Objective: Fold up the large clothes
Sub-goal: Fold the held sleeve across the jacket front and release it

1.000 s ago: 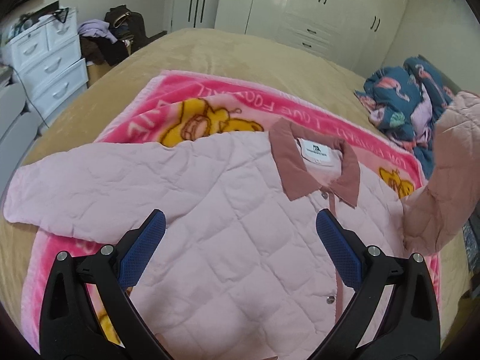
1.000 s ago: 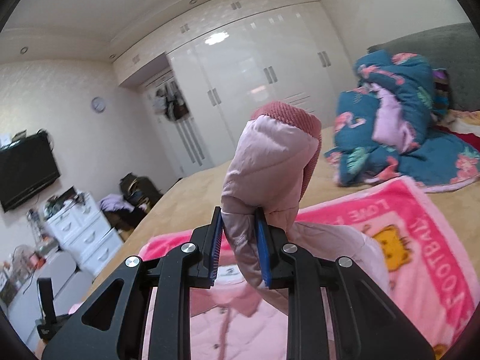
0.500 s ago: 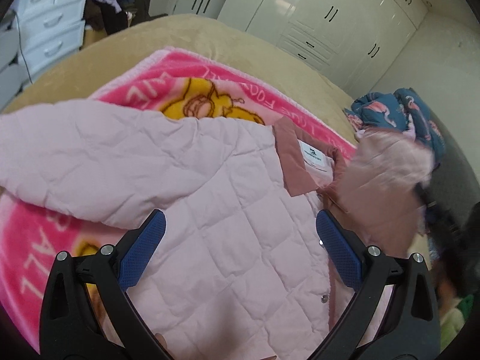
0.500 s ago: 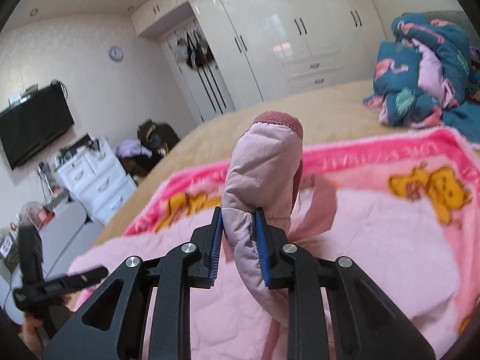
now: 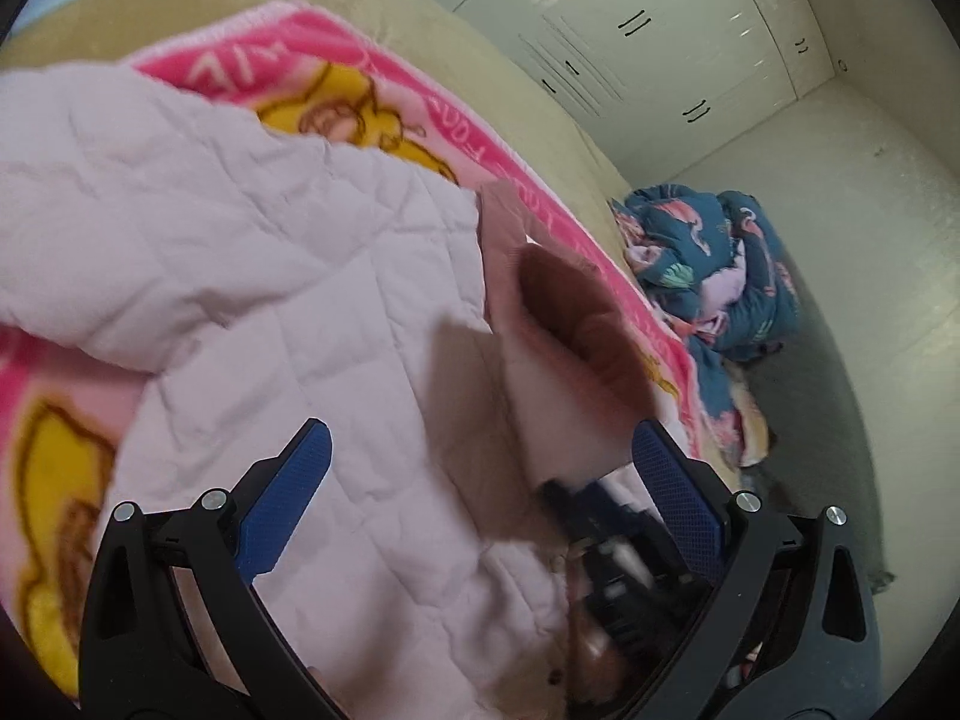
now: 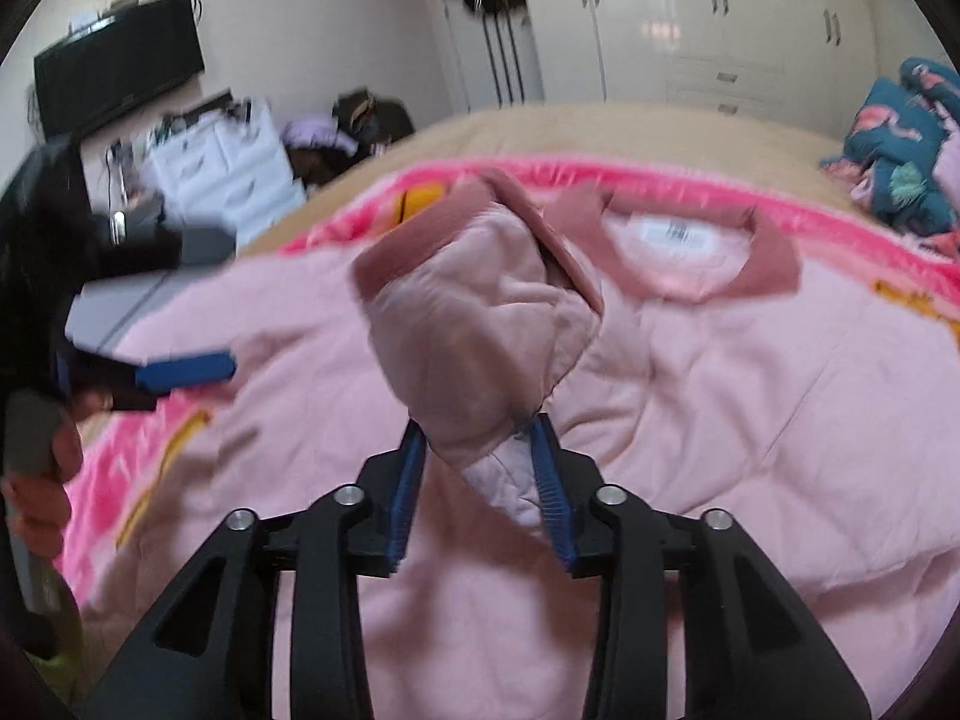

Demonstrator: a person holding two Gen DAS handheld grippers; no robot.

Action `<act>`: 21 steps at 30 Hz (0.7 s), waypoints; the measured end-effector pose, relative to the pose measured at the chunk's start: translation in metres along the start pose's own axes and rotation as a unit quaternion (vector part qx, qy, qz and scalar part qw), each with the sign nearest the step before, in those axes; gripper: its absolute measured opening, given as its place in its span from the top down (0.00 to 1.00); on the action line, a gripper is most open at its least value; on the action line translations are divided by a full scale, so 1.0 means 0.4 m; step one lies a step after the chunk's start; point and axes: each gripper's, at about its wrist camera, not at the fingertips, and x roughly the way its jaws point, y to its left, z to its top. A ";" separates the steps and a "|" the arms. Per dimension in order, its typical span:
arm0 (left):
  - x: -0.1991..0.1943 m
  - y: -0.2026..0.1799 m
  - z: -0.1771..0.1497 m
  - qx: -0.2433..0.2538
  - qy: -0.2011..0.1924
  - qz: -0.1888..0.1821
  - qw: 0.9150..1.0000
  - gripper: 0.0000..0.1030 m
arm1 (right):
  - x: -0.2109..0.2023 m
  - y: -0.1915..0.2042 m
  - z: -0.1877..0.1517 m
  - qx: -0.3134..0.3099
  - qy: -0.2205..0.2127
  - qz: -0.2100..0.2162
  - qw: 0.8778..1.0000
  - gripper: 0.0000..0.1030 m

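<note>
The pink quilted jacket [image 6: 750,396] lies spread front-up on the pink cartoon blanket [image 5: 48,396] over the bed. The right gripper [image 6: 477,480] has just been opening its jaws; the jacket's sleeve [image 6: 480,324], cuff folded toward the collar [image 6: 768,264], sits loosely between them. The left gripper [image 5: 480,474] hovers over the jacket's body, its jaws spread wide with nothing in them
</note>
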 end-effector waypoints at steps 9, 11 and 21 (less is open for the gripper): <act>0.121 0.042 -0.045 -0.038 0.056 -0.012 0.998 0.09 | -0.096 -0.019 -0.031 0.017 0.007 0.032 0.999 0.27; 0.153 0.041 -0.052 -0.047 0.066 -0.006 0.997 0.09 | -0.142 -0.069 -0.040 0.038 -0.007 0.017 0.999 0.27; 0.196 -0.099 -0.058 0.075 0.034 0.063 0.995 0.95 | -0.302 -0.359 -0.085 0.169 -0.042 -0.091 0.980 0.27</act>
